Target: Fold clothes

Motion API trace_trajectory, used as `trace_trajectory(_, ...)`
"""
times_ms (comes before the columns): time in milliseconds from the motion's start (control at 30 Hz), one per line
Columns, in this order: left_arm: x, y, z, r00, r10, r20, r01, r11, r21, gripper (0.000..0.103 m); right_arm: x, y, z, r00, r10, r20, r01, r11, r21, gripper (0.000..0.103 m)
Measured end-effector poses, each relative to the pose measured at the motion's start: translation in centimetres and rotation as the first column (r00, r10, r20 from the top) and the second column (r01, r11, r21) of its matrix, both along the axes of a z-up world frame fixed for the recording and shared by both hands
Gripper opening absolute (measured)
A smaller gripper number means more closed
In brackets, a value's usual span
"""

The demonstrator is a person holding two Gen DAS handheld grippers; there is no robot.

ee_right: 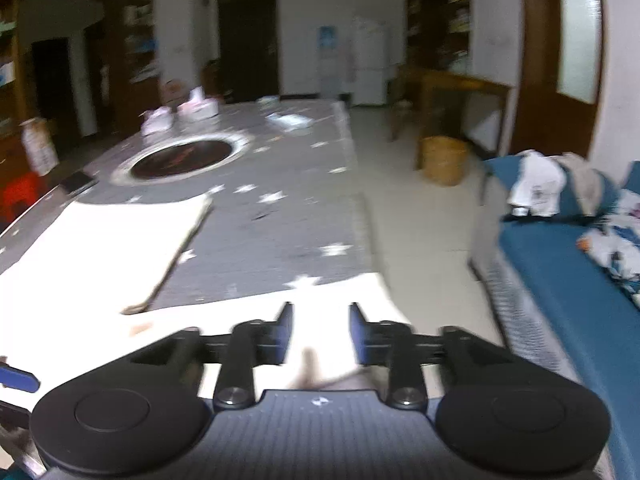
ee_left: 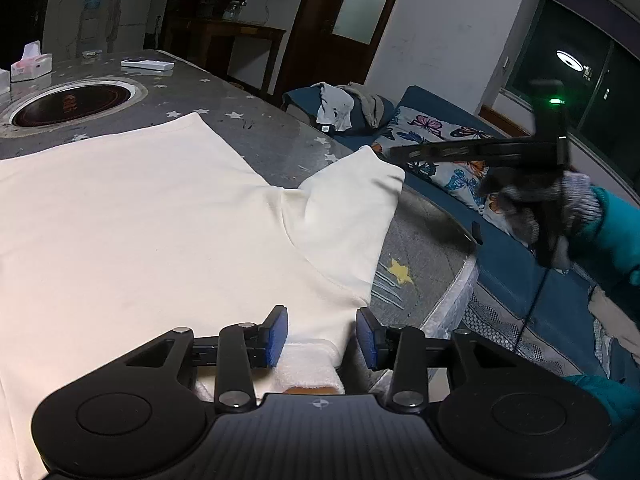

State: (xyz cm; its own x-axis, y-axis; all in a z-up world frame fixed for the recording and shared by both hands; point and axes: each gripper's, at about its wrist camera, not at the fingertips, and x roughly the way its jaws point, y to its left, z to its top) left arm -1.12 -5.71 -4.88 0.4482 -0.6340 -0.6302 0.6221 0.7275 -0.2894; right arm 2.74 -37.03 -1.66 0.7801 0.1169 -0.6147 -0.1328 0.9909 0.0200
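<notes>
A cream-white T-shirt (ee_left: 152, 220) lies spread flat on the grey star-patterned table (ee_left: 256, 128). Its right sleeve (ee_left: 352, 208) points toward the table's right edge. My left gripper (ee_left: 322, 334) is open, its blue pads either side of the shirt's ribbed collar (ee_left: 308, 368), low over the cloth. My right gripper (ee_right: 320, 334) is open and empty, hovering above the sleeve (ee_right: 340, 300) near the table's edge; this view is blurred. The right gripper also shows in the left wrist view (ee_left: 404, 154), held by a gloved hand beyond the sleeve.
A round induction hob (ee_left: 72, 104) is set into the table behind the shirt. Tissue boxes (ee_left: 32, 64) and a white remote (ee_left: 148, 65) lie at the far end. A blue sofa (ee_left: 500, 248) with clothes (ee_left: 340, 108) stands right of the table. A wicker basket (ee_right: 444, 160) stands on the floor.
</notes>
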Motion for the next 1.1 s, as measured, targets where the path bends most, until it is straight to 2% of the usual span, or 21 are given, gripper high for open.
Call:
trace_trajectory(167,0.2,0.6,0.1,1.0,0.012,-0.018,-0.012,1.0,-0.01,0.041,3.5,1.4,-2.7,0.997,-0.002,-0.076,0.001,1.0,-0.012,0.035)
trace_trajectory(333,0.6,1.4,0.3,0.999,0.024,-0.045,-0.026,0.999,-0.029,0.042,5.5,-0.2,-3.0,0.995,-0.066,-0.08,0.064,0.998,-0.028,0.037)
trace_trajectory(433,0.7,1.9,0.8,0.999,0.042,-0.023,-0.042,0.999,-0.019,0.043,6.2,-0.4,-2.8,0.994,-0.069,-0.087,0.064,0.996,-0.056,0.037)
trace_trajectory(500,1.3,2.9,1.7,0.997,0.074,-0.002,-0.074,0.997,-0.022,0.044,6.4,0.3,-2.4,0.996,-0.053,-0.075,0.046,0.996,-0.082,0.037)
trace_trajectory(600,2.8,4.8,2.9,0.987,0.155,0.032,-0.155,0.988,-0.014,0.045,7.0,1.7,-1.3,0.998,0.02,-0.066,-0.023,0.999,-0.043,0.037)
trace_trajectory(733,6.3,8.0,3.6,0.949,0.315,0.025,-0.316,0.948,0.036,0.045,8.2,4.6,-0.1,0.985,0.152,-0.08,-0.151,0.988,0.015,0.037)
trace_trajectory(800,8.0,9.6,3.6,0.922,0.388,0.016,-0.388,0.92,0.06,0.044,9.1,6.3,0.1,0.974,0.208,-0.088,-0.207,0.978,0.018,0.036)
trace_trajectory(900,10.6,11.8,3.6,0.868,0.495,0.023,-0.495,0.863,0.099,0.043,10.4,8.7,0.1,0.956,0.275,-0.1,-0.274,0.961,0.016,0.036)
trace_trajectory(1033,13.7,14.1,3.3,0.81,0.584,0.042,-0.583,0.798,0.15,0.044,12.7,11.0,-0.4,0.941,0.311,-0.131,-0.31,0.95,0.029,0.036)
trace_trajectory(1100,15.2,14.9,3.1,0.803,0.593,0.061,-0.593,0.786,0.172,0.045,14.0,11.8,-0.8,0.938,0.316,-0.144,-0.315,0.948,0.033,0.035)
